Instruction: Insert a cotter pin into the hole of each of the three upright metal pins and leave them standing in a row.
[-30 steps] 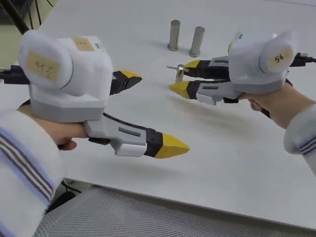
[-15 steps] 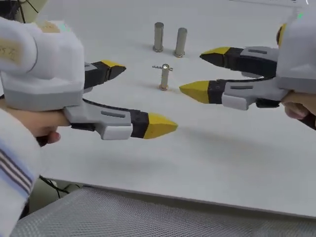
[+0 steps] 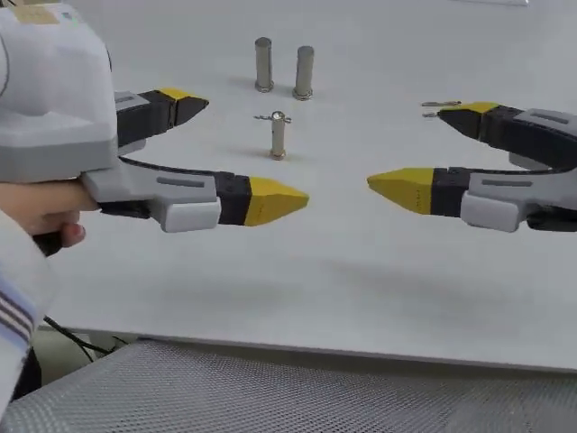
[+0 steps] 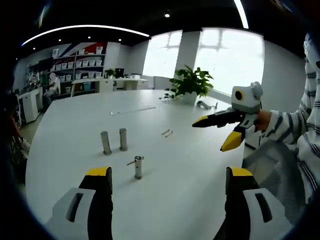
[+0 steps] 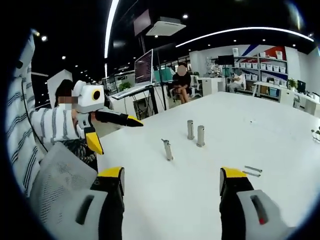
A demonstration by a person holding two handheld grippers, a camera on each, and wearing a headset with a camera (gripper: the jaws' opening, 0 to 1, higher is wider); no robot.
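left gripper: jaws wide apart, nothing in them, held above the table, tips pointing toward the other gripper
right gripper: same, jaws spread and empty, tips facing the left one across a gap, neither touching anything
front pin: upright on the table, just past the left gripper's tips in the head view; in the left gripper view it sits between that gripper's own jaws, further out
cotter pin: crosswise through the front pin's top, sticking out on both sides
rear-left pin and rear-right pin: upright, just beside each other, behind the front pin, both plain cylinders
the three make a triangle, not a row
two loose cotter pins: flat on the table, side by side, well apart from the pins; in the head view they lie by the right gripper's upper jaw tip
striped sleeve behind the right gripper in the left gripper view
grey mesh chair back at the near table edge
potted plant at the far end of the table
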